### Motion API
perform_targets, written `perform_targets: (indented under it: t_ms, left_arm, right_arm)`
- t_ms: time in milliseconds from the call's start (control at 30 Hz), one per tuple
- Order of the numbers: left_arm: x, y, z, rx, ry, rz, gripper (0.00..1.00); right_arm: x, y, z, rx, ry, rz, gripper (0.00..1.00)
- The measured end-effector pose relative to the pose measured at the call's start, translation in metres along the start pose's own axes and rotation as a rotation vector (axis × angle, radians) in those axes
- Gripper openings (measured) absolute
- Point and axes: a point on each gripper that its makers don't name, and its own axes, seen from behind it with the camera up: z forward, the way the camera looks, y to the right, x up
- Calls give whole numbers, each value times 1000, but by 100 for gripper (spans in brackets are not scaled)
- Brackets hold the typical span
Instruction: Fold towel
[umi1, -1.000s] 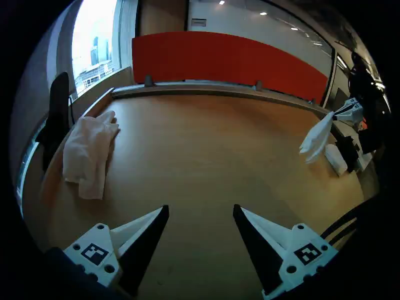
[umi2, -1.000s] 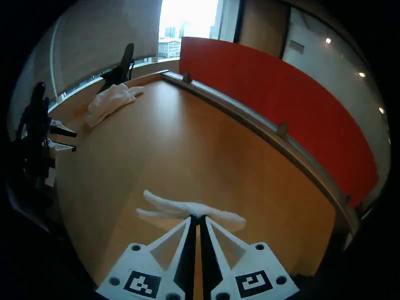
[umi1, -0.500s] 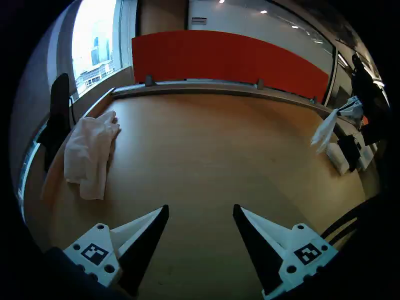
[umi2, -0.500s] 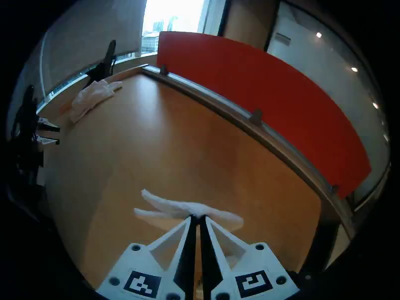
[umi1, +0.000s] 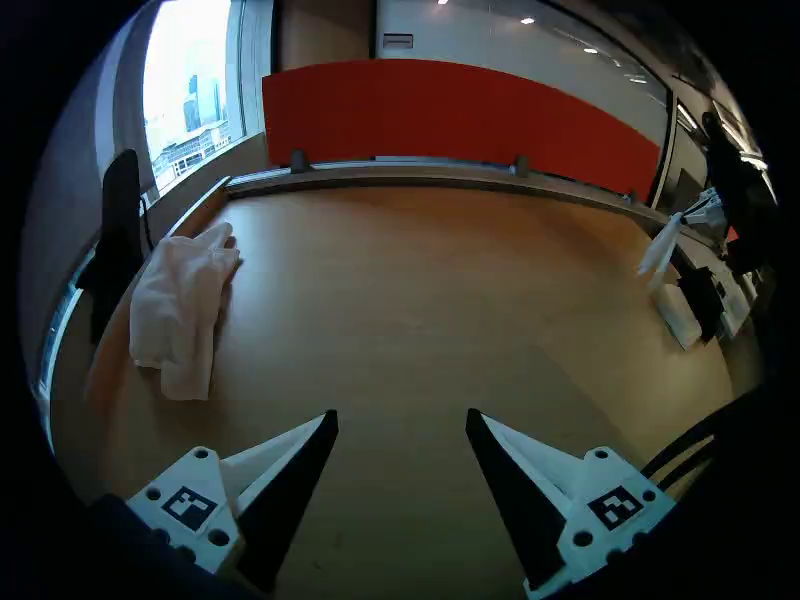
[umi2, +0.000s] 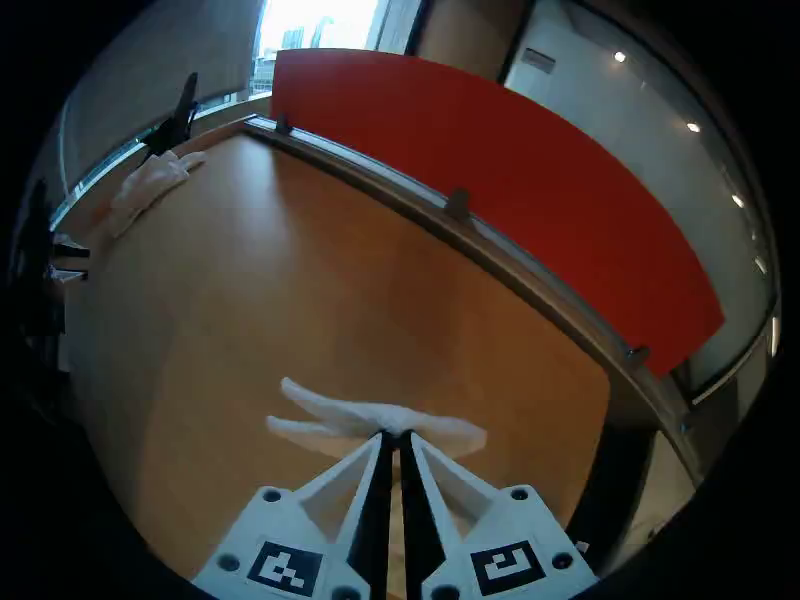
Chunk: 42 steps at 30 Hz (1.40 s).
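Observation:
My right gripper (umi2: 393, 440) is shut on a white towel (umi2: 370, 418), whose bunched cloth spreads sideways just past the fingertips, above the wooden table (umi2: 300, 300). In the left gripper view that same towel (umi1: 661, 250) hangs as a narrow strip from the right gripper (umi1: 700, 212) at the far right edge of the table. My left gripper (umi1: 400, 425) stands open low over the near part of the table (umi1: 420, 300), nothing between its fingers. A second, cream towel (umi1: 178, 305) lies crumpled at the table's far left; it also shows as a small heap (umi2: 148, 180).
A red partition (umi1: 450, 110) on a grey rail runs along the table's far side. A window (umi1: 190, 90) and a dark chair (umi1: 115, 235) sit at the left. Small white and dark objects (umi1: 690, 310) crowd the table's right edge.
The right gripper has carried its towel farther right and away; it looks smaller and narrower in the left gripper view. The right gripper view has swung along the partition. The left gripper has stayed put.

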Motion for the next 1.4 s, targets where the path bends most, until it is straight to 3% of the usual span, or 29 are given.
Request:
perform_targets:
  t_ms: [400,900,1400]
  left_arm:
    - [6,5,2,3,2,7,95]
    - [12,10,4,-3,6,17,95]
    - [8,14,0,-10,4,29,95]
  right_arm:
    - [-21,40,-8,-45,-41,21,5]
    - [-46,43,-19,-51,-64,45,5]
    - [-143,46,-41,-98,-172,68,5]
